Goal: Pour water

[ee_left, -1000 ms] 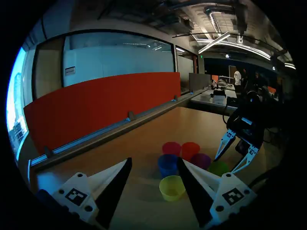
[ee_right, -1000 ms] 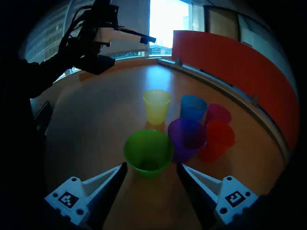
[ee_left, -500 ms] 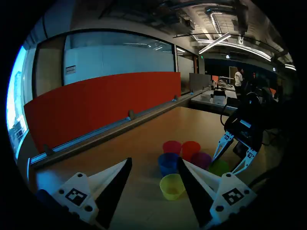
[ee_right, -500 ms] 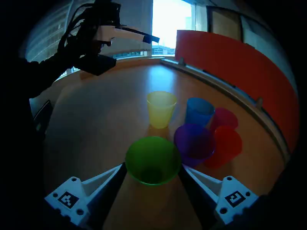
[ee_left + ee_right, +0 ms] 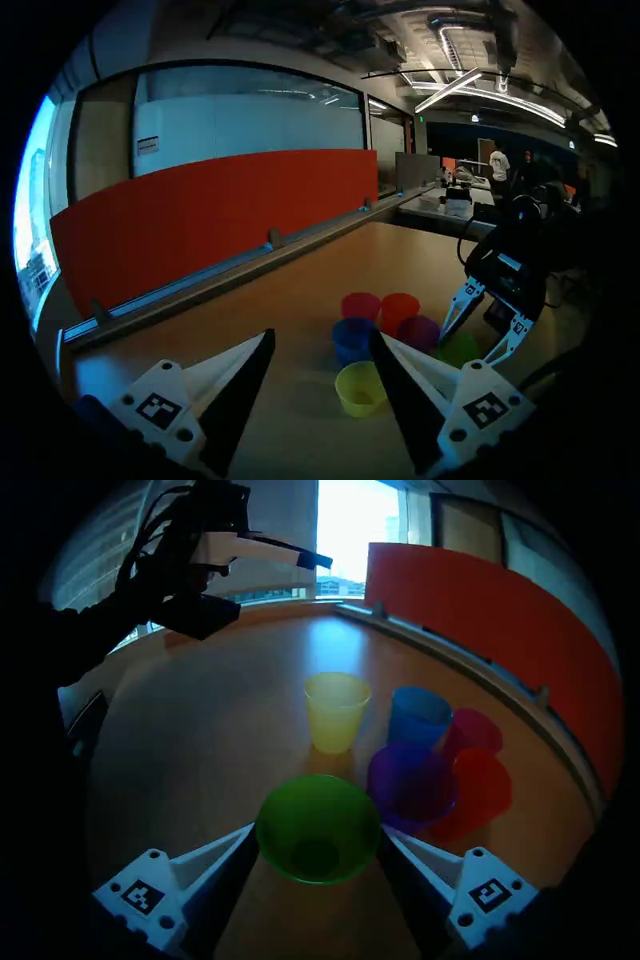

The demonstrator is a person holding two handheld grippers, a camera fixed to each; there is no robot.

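Note:
Several coloured plastic cups stand clustered on a wooden table [image 5: 200, 720]. In the right gripper view a green cup [image 5: 318, 829] sits between the fingers of my open right gripper [image 5: 318, 834], its rim close to both fingertips. Behind it stand a yellow cup [image 5: 337, 712], a blue cup [image 5: 418, 714], a purple cup [image 5: 410, 786], a magenta cup [image 5: 474, 730] and a red cup [image 5: 478, 788]. My left gripper [image 5: 321, 334] is open and holds nothing, hovering above and short of the yellow cup [image 5: 360, 388]. From there the right gripper [image 5: 466, 349] straddles the green cup [image 5: 460, 348]. No water is visible.
A red partition [image 5: 216, 208] with a metal rail [image 5: 240, 268] runs along the table's far side. Bright windows [image 5: 352, 528] lie beyond the table. The left gripper [image 5: 280, 584], held by a dark gloved hand, hangs high at the upper left. More desks and a person [image 5: 498, 164] stand far off.
My right gripper has moved forward and down, so the green cup now lies between its fingers. The left gripper has barely shifted.

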